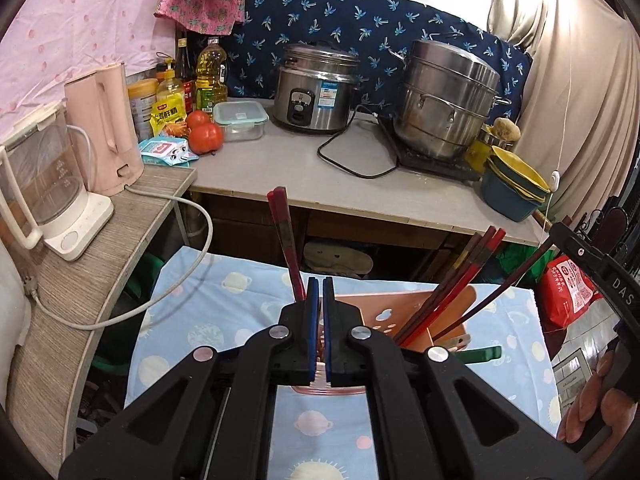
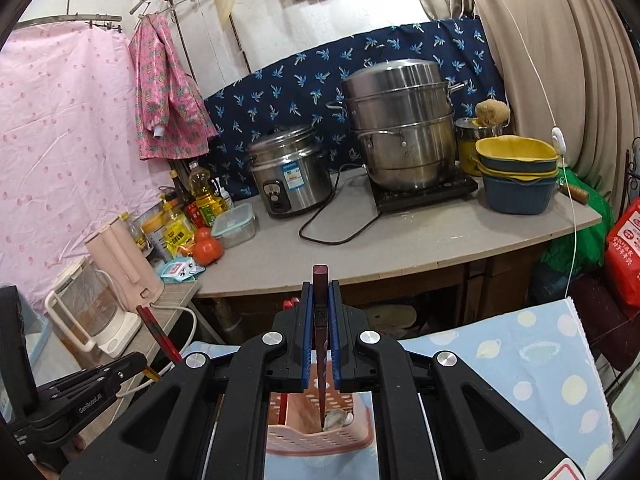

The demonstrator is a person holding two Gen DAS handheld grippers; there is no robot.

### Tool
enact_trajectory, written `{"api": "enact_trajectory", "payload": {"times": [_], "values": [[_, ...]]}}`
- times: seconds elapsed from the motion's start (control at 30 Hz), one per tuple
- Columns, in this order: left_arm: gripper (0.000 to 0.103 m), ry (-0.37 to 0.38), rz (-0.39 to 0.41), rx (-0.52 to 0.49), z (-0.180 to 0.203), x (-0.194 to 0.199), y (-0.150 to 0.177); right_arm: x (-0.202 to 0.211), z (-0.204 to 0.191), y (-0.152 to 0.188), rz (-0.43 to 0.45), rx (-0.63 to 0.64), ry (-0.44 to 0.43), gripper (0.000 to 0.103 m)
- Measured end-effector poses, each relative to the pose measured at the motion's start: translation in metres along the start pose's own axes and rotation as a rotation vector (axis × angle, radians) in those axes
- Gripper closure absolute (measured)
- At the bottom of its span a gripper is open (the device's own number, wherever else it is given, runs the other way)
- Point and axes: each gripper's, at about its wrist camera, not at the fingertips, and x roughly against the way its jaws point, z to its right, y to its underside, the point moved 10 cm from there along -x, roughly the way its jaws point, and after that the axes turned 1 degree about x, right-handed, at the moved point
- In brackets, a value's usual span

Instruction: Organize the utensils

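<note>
Pointing down over pink holder (image 2: pixel 320 436), right tool (image 2: pixel 320 332) pinching chopstick (image 2: pixel 321 344) upright.

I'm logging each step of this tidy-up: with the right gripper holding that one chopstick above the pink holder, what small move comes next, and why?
Probably lower it a little further, then open. The right gripper is shut on a dark chopstick, held nearly upright with its tip already pointing into the pink holder. Other chopsticks already stand there, and the left gripper seems to steady the holder's wall.

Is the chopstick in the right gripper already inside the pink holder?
Partly in. The chopstick, clamped upright in the right gripper, has its tip below the pink holder rim.
</note>
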Motion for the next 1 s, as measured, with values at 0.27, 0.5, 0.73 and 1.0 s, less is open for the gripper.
{"api": "enact_trajectory", "payload": {"times": [0.27, 0.5, 0.73, 1.0], "values": [[0.062, -0.015, 0.020, 0.031, -0.006, 0.005, 0.002, 0.007, 0.004, 0.005, 0.011, -0.012, 0.000, 0.072], [0.062, -0.016, 0.015, 0.021, -0.002, 0.015, 0.010, 0.022, 0.001, 0.012, 0.002, 0.002, 0.003, 0.072], [0.062, -0.017, 0.010, 0.006, 0.006, 0.034, 0.026, 0.044, -0.003, 0.033, -0.022, 0.015, 0.004, 0.072], [0.060, -0.031, 0.006, -0.012, 0.015, 0.062, 0.050, 0.074, -0.015, 0.069, -0.062, 0.082, 0.022, 0.071]]}}
